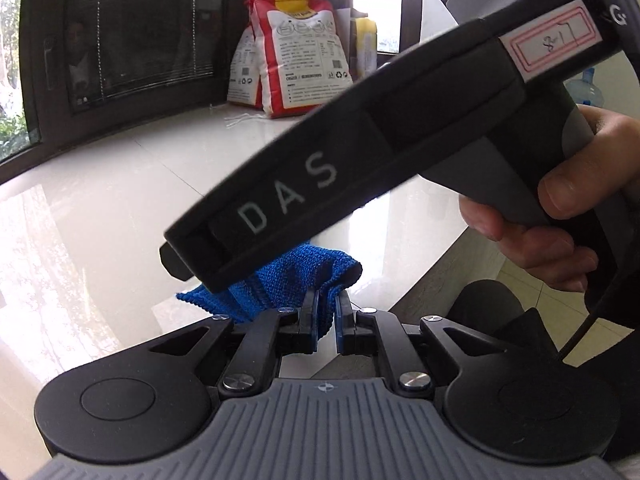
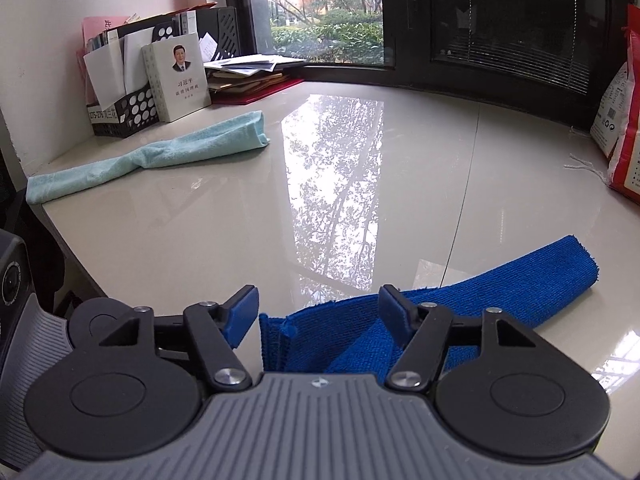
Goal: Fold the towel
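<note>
A blue knitted towel (image 2: 520, 280) lies bunched on the glossy white table (image 2: 360, 168), with one end stretching to the right. My right gripper (image 2: 320, 312) straddles its folded near end. Its jaws stand apart: the left pad (image 2: 245, 312) is clear of the cloth, and the right pad (image 2: 394, 312) sits over it. In the left wrist view my left gripper (image 1: 327, 318) is shut on a fold of the blue towel (image 1: 296, 276). The right gripper's black body (image 1: 360, 152) crosses above it, held by a hand (image 1: 560, 216).
A pale teal towel (image 2: 160, 152) lies rolled at the far left by a book and file holder (image 2: 176, 76). Rice bags (image 1: 296, 52) stand against the dark window frame. The table's near edge curves past a person's knee (image 1: 492, 308).
</note>
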`<state>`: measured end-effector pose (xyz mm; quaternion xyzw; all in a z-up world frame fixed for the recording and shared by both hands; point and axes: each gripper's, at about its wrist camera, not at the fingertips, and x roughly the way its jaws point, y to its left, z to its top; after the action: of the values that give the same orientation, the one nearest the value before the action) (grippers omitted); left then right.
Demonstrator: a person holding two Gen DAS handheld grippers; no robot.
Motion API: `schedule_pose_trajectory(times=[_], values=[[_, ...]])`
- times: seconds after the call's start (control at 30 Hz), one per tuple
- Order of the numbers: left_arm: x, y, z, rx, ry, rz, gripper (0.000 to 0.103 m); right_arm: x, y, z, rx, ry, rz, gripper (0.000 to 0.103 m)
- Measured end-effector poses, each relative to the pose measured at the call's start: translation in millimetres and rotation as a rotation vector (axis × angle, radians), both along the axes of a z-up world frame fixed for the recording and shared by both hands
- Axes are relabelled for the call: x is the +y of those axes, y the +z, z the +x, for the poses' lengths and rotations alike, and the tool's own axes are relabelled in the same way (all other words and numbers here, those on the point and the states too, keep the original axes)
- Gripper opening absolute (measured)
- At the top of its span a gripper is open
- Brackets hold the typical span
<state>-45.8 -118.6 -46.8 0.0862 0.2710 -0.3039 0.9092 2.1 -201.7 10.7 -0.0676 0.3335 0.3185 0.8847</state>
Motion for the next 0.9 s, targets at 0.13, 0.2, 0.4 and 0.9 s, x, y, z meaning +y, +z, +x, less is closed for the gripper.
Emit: schedule_pose_trajectory(times=[0.13, 0.2, 0.4, 0.9], values=[[-0.1, 0.1, -1.3, -0.001, 0.0, -0.001, 0.01, -1.4, -4.4, -3.1, 0.022, 0.0, -0.007, 0.031], [0.5, 0.3, -1.6, 0.0, 0.001, -0.002, 0.01, -2.3, -7.1, -4.4, 0.037, 0.005, -0.011, 0.018], [4.8, 3.6, -6.7, -0.011, 0.002, 0.003, 0.01, -6.1, -8.9, -4.5, 0.052, -0.005, 0.004, 0.003], [47.4, 26.4, -9.2, -0.027, -0.017, -0.07, 0.028, -38.3, 0.2, -13.8, 0.02, -0.111, 0.024, 0.003]])
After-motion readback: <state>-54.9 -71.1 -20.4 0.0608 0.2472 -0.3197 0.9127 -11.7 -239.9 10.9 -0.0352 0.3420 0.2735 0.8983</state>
